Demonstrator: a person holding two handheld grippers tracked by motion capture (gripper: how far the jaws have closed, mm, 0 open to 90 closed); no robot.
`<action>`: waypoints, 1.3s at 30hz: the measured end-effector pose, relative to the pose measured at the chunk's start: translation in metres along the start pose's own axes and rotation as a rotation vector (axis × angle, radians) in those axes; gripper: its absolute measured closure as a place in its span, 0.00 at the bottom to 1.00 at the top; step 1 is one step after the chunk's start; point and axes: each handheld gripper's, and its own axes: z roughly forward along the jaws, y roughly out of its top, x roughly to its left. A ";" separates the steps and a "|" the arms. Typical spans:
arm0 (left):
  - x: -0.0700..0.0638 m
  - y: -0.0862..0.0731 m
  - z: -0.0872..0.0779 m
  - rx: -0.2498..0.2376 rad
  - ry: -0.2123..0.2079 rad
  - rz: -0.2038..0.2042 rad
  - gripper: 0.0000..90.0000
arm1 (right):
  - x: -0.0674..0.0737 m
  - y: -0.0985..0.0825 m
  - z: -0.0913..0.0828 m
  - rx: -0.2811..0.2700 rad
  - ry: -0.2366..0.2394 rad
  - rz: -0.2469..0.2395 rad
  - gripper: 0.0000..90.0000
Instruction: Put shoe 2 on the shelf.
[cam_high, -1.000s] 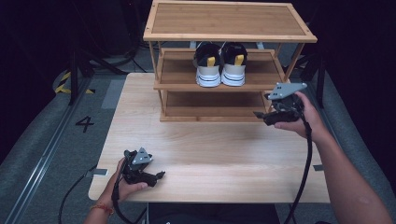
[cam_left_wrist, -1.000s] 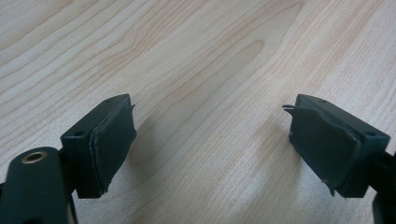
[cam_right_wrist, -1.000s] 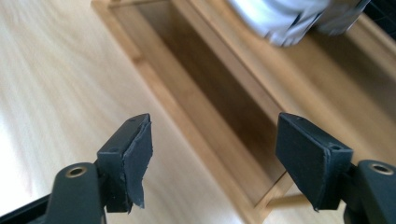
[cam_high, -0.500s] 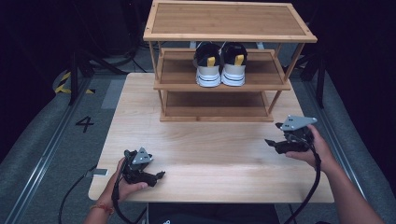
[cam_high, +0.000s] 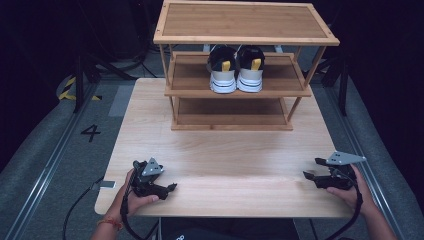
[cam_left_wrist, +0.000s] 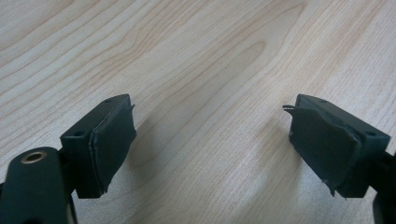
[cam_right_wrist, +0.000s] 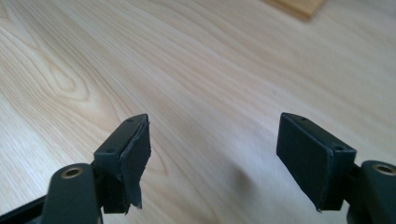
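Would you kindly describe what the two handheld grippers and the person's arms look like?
Both are black: the left gripper and right gripper each carry a grey three-cornered plate, flat rectangular pads with frayed edges, and a trailing black cable. The forearms are sleeveless; an orange band circles the left wrist.

The high camera hangs above the near edge of the desk (cam_high: 220, 160) and looks forward and down toward the shoe rack (cam_high: 240, 75) at twelve o'clock. Each tool camera sits close over the bare desk, looking along its own jaws; all three views share that wood surface.

Shoes' (cam_high: 236, 70) toes hidden (under shelf (cam_high: 245, 22))
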 end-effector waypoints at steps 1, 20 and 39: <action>0.000 0.000 0.000 0.000 0.000 0.000 0.16 | 0.000 0.000 0.000 0.000 0.000 0.000 0.30; 0.000 0.000 0.000 0.003 0.004 0.002 0.16 | -0.008 -0.029 0.001 0.002 -0.030 0.117 0.23; 0.000 0.000 0.000 -0.002 0.001 -0.008 0.16 | -0.008 -0.029 0.002 0.001 -0.033 0.117 0.23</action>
